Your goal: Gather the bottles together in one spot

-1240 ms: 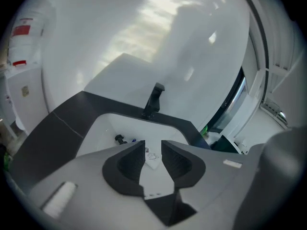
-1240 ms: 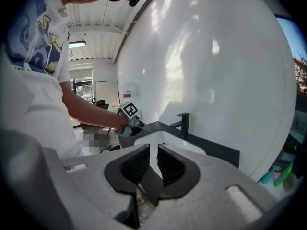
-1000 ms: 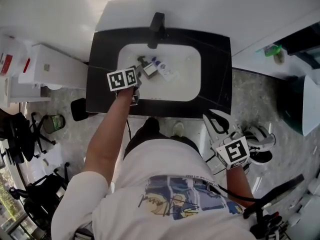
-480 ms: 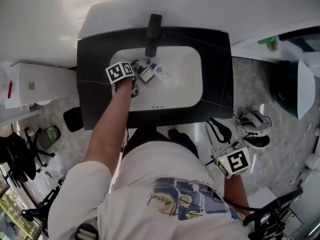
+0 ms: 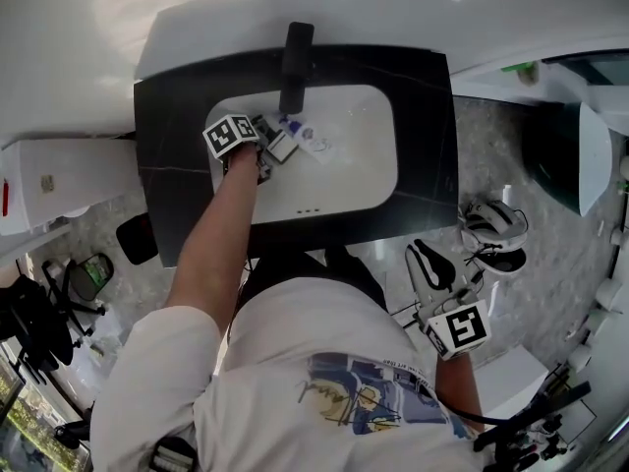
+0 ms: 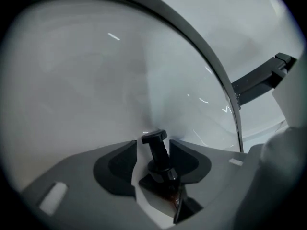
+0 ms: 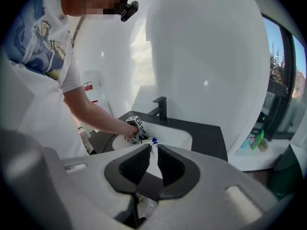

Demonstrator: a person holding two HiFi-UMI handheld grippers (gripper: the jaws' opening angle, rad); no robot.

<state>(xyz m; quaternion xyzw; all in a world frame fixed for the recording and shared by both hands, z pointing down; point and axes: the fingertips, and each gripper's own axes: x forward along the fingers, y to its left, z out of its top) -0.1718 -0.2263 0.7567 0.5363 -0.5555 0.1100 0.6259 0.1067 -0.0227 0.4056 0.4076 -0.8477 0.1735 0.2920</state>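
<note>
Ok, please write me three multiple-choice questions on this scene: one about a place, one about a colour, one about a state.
1. Where do the bottles lie?
A. in the white basin
B. on a chair
C. in a basket

2. What colour is the faucet?
A. white
B. black
C. green

3. How do the left gripper's jaws stand?
A. pressed together
B. apart round a pump bottle
C. clamped on the faucet

Key: 1 A, they lie inside the basin. 2 B, it is black against the white wall. 3 B, the jaws have just been opening and the pump bottle stands free between them.
</note>
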